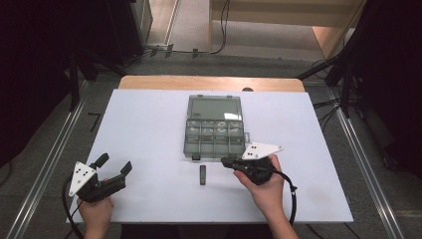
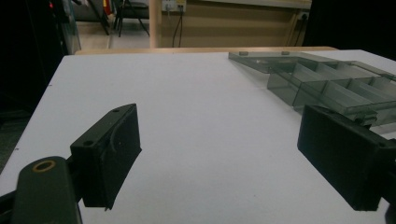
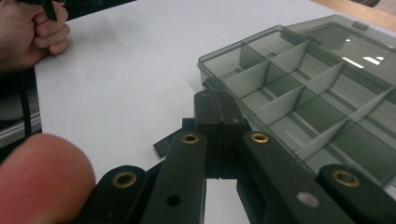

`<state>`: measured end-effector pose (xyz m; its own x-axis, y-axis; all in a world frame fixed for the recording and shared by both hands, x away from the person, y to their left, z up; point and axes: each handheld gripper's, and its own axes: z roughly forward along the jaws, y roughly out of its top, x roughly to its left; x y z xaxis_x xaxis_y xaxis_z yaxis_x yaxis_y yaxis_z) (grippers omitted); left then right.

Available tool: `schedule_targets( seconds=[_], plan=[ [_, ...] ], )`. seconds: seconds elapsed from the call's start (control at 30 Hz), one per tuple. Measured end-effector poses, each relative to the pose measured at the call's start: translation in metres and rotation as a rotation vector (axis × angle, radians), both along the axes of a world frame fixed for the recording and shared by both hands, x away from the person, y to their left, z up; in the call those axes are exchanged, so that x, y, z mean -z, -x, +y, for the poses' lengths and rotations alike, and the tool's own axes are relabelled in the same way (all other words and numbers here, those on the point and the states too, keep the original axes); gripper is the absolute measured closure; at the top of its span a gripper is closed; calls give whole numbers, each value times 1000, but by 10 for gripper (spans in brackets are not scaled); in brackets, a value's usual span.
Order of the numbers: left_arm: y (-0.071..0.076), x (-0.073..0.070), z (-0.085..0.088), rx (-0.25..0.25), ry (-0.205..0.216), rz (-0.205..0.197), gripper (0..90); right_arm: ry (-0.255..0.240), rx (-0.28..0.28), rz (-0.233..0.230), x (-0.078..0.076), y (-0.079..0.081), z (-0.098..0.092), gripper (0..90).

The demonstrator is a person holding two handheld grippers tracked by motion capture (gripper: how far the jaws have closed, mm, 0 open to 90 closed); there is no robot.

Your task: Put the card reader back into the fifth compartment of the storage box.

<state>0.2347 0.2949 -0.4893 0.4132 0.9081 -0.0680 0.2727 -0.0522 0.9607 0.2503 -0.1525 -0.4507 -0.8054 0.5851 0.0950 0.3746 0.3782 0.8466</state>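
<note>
Smoky clear plastic, the organiser box [image 1: 214, 127] lies open mid-surface, and its front edge sits just beyond your right gripper [image 1: 227, 161], whose fingers are pressed together on nothing. A small dark piece [image 1: 202, 175] lies lengthwise just left of them. Your left gripper [image 1: 113, 167] rests wide open, well apart, on the white surface [image 1: 149, 124].

In the right gripper view, the right hand-held gripper [image 3: 218, 105] hides most of a small dark piece [image 3: 164, 145] lying just beyond it.
</note>
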Motion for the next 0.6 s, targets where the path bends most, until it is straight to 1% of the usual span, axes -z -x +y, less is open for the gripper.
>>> schedule_targets(
  seconds=[0.03, 0.1, 0.2, 0.4, 0.43, 0.47, 0.6],
  plan=[
    [0, 0, 0, 0, 0, 0, 136, 0, 0, 0, 0, 0, 0, 879],
    [0, 0, 0, 0, -1, 0, 136, 7, -18, 8, 3, -2, 8, 879],
    [0, 0, 0, 1, -2, 1, 136, 11, -26, 16, 5, -2, 13, 879],
    [0, 0, 0, 1, -2, 1, 136, 31, -55, 30, 13, -5, 29, 880],
    [0, 0, 0, 1, -3, 1, 136, 38, -67, 38, 16, -6, 35, 880],
    [0, 0, 0, -1, -4, 2, 136, 38, -67, 38, 16, -6, 35, 880],
    [0, 0, 0, 1, -3, 1, 136, 56, -90, 53, 23, -7, 46, 880]
  ],
)
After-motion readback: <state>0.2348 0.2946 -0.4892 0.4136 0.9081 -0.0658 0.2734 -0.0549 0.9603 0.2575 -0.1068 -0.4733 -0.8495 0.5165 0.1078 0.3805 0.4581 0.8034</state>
